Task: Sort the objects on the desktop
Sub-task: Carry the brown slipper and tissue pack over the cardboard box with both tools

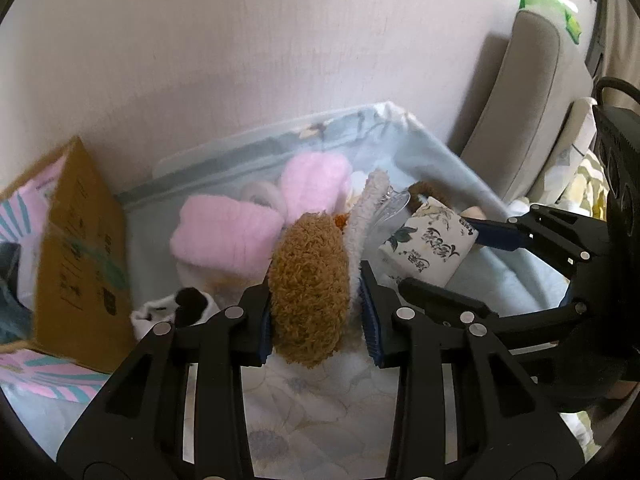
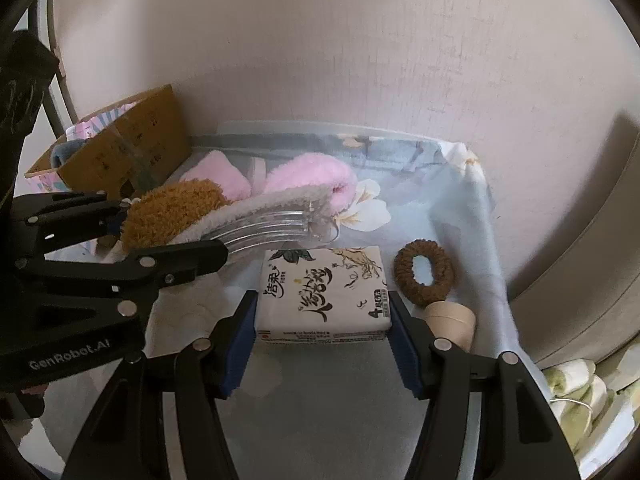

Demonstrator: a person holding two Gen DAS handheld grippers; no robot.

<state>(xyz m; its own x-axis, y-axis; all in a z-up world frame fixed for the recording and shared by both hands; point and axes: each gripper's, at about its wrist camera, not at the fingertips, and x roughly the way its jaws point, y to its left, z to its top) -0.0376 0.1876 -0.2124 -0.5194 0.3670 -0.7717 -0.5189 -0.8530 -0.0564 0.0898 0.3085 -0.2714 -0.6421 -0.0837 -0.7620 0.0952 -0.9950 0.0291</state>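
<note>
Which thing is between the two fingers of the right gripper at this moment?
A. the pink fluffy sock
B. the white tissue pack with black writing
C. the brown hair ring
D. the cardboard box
B: in the right wrist view the right gripper has its blue pads pressed on both ends of the tissue pack, while the brown hair ring lies free beside it.

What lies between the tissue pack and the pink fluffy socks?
In the right wrist view, a clear hair claw clip lies between the tissue pack and the pink fluffy socks.
</note>
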